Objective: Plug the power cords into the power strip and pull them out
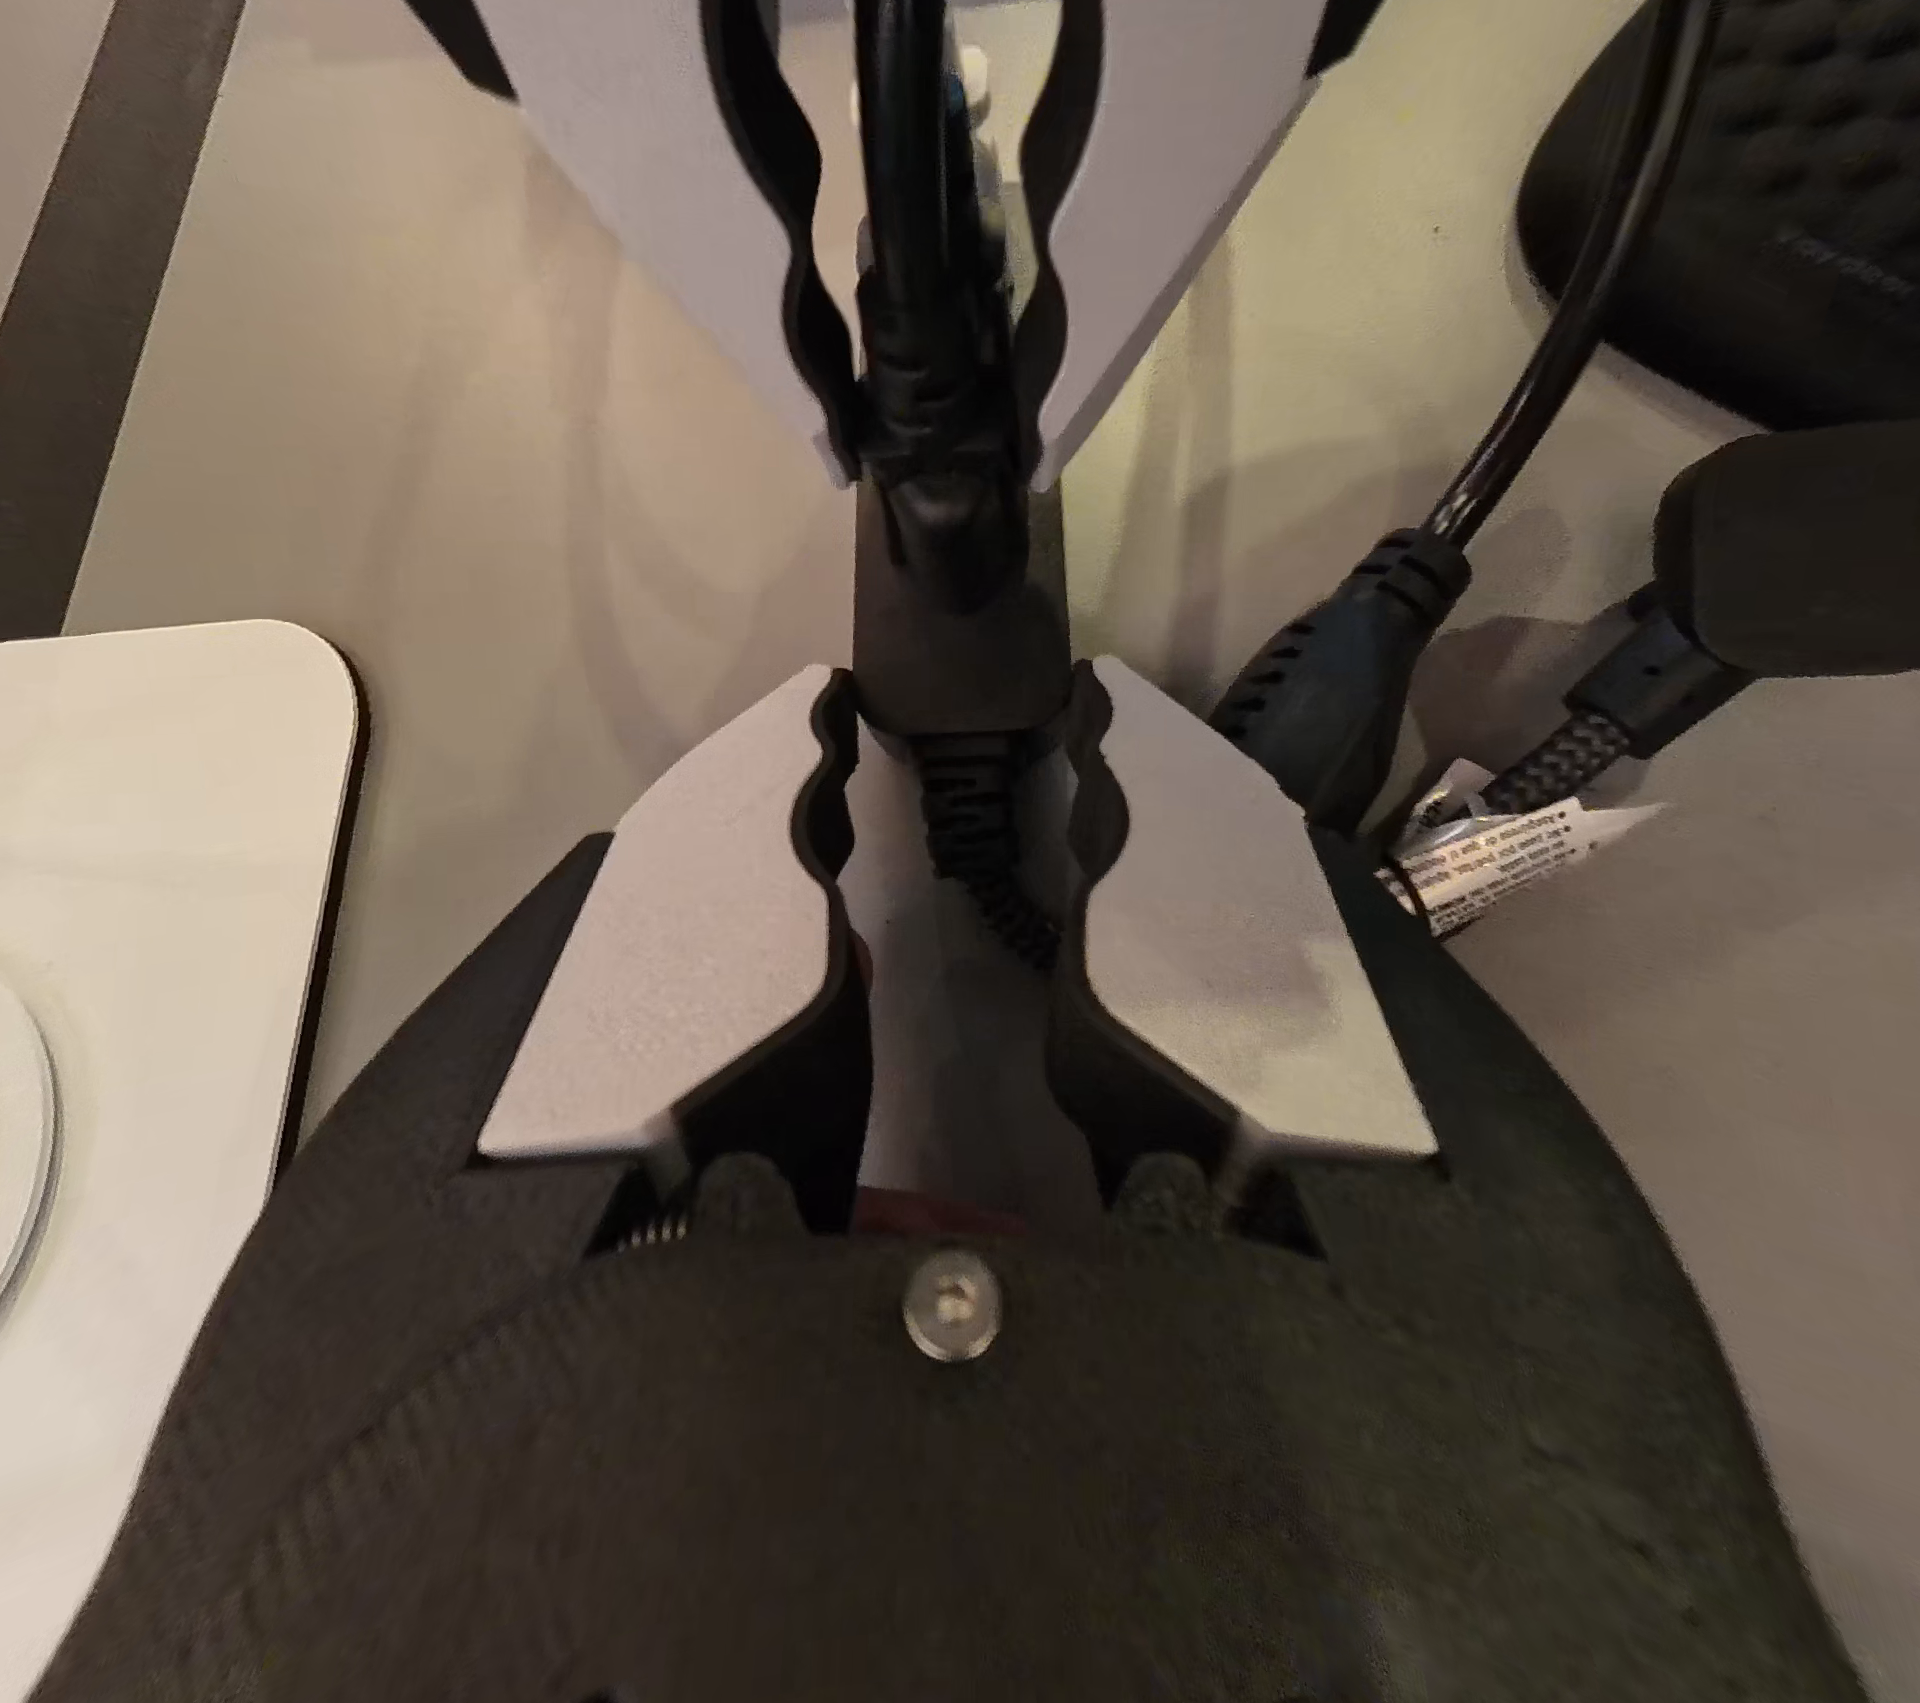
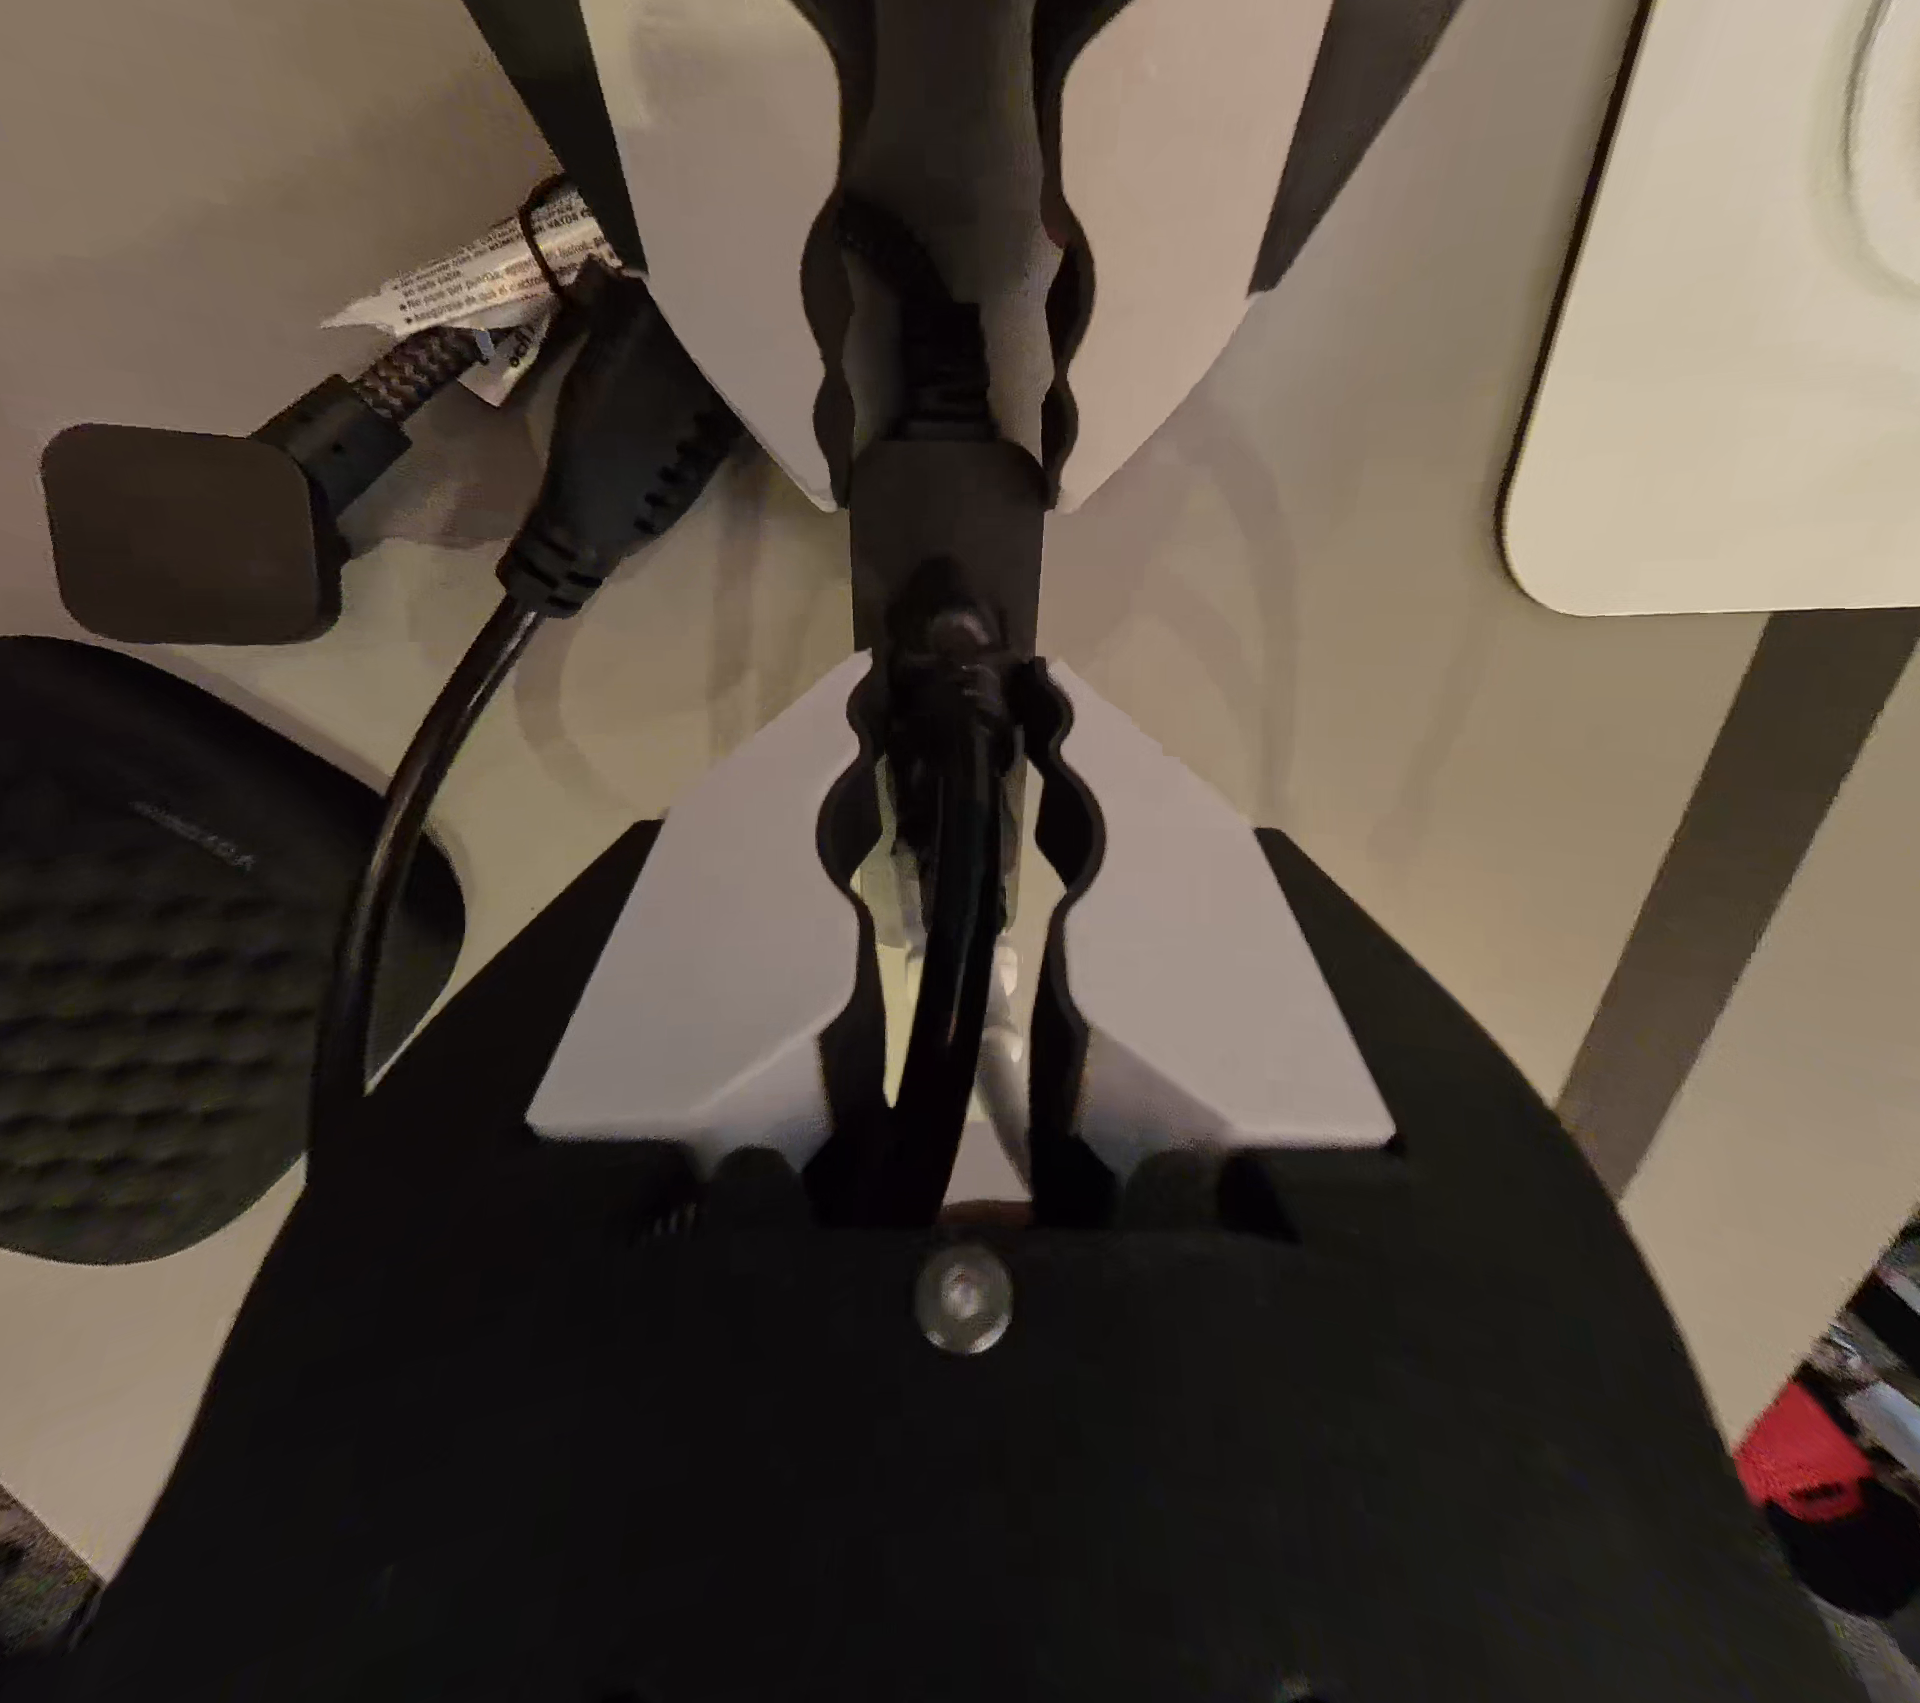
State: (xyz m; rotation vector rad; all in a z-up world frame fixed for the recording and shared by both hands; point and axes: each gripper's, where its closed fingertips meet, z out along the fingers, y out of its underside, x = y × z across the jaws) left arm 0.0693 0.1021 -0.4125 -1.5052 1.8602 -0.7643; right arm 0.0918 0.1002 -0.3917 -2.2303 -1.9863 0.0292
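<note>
Two hand-held grippers (image 1: 956, 687) (image 2: 951, 666), two cords (image 1: 1340, 697) (image 2: 935, 874).

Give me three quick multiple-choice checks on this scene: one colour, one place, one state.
1. The pad is:
A) red
B) white
C) blue

2. In the left wrist view, the loose plug lies:
A) right of the strip
B) on the pad
C) on top of the strip

3. The right gripper is:
A) open
B) shut on nothing
C) shut on the plug

Answers:
1 B, its flat face is white.
2 A, it lies beside the strip, on its right.
3 C, both fingers press the plug's sides.
</note>
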